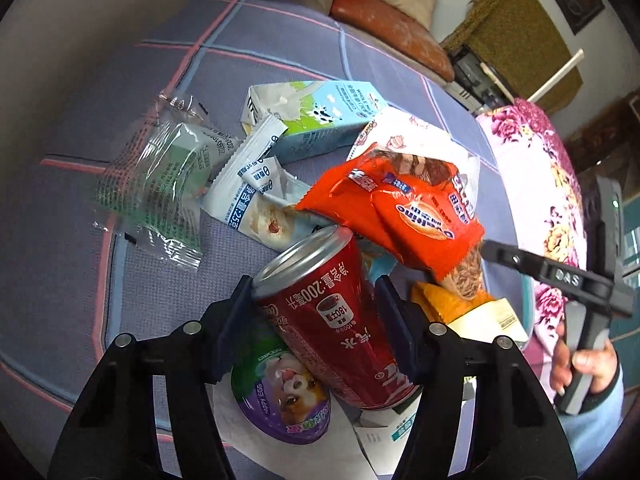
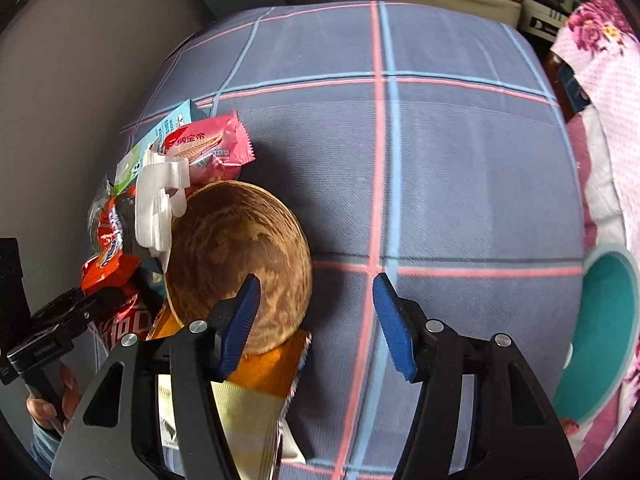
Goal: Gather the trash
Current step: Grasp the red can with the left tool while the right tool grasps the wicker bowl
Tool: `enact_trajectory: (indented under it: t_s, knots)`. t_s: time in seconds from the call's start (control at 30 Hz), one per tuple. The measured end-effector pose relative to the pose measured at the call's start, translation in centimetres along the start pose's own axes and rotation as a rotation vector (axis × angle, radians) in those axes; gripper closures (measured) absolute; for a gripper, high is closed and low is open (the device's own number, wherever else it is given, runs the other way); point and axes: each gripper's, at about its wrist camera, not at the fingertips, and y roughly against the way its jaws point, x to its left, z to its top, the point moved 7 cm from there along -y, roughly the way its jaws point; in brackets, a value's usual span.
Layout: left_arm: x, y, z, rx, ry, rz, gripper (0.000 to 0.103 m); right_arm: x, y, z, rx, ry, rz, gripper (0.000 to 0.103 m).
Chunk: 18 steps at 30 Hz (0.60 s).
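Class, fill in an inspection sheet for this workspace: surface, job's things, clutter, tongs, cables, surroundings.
Surface: plaid cloth.
Job's things: red can, orange wrapper, milk carton, clear wrapper, pink wrapper and other packets, piled together.
Clutter: wooden bowl, white clip.
Tongs: left tongs around the can; right tongs open, empty.
Cables: nothing seen.
Surroundings: floral fabric, teal bin, cushions.

A plaid tablecloth (image 2: 460,160), floral bedding (image 1: 548,184) and an orange cushion (image 1: 384,20).
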Motion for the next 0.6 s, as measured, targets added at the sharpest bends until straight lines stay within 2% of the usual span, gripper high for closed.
enact_trajectory:
  t_s: [0.07, 0.1, 0.17, 0.23, 0.27, 0.3, 0.33, 0.37, 0.4, 0.47, 0.6]
  knots:
    - [0.3, 0.0, -0.2, 0.011, -0.004, 0.026, 0.035, 0.3, -0.7, 0.4, -0.003, 0.019, 0.004, 0.046]
    - [0.2, 0.0, -0.2, 0.015, -0.006, 0.039, 0.027, 0.4, -1.1, 0.5, -0.004, 0.027, 0.006, 0.047]
    - [0.5, -0.1, -0.6, 0.032, -0.003, 0.062, 0.02, 0.8, -1.9, 0.6, 0.001, 0.034, 0.021, 0.057]
    - [0.5, -0.2, -1.1, 0.048, 0.006, 0.055, 0.018, 1.0, -2.0, 0.7, -0.022, 0.038, 0.027, 0.06]
    - [0.5, -0.3, -1.3, 0.056, 0.012, 0.049, 0.018, 1.2, -2.2, 0.6, -0.016, 0.04, 0.046, 0.071]
    - [0.3, -0.4, -1.5, 0.063, 0.012, 0.043, 0.018, 1.4, -2.4, 0.4, -0.005, 0.034, 0.058, 0.077]
    - [0.1, -0.5, -1.7, 0.06, 0.003, 0.045, 0.02, 1.5, -2.5, 0.4, -0.012, 0.037, 0.049, 0.087]
    - [-0.3, -0.6, -1.8, 0.049, -0.018, 0.05, 0.027, 1.7, -2.5, 0.3, -0.015, 0.048, 0.054, 0.091]
    - [-0.8, -0.6, -1.8, 0.044, -0.036, 0.03, 0.04, 2.0, -2.4, 0.3, -0.012, 0.047, 0.068, 0.093]
    - [-1.5, -0.4, -1.7, 0.027, -0.058, 0.045, 0.041, 2.2, -1.2, 0.4, -0.041, 0.043, 0.078, 0.098]
    - [-2.3, 0.9, -1.5, -0.019, -0.092, 0.077, 0.042, 1.2, 1.6, 0.7, -0.11, 0.033, 0.048, 0.098]
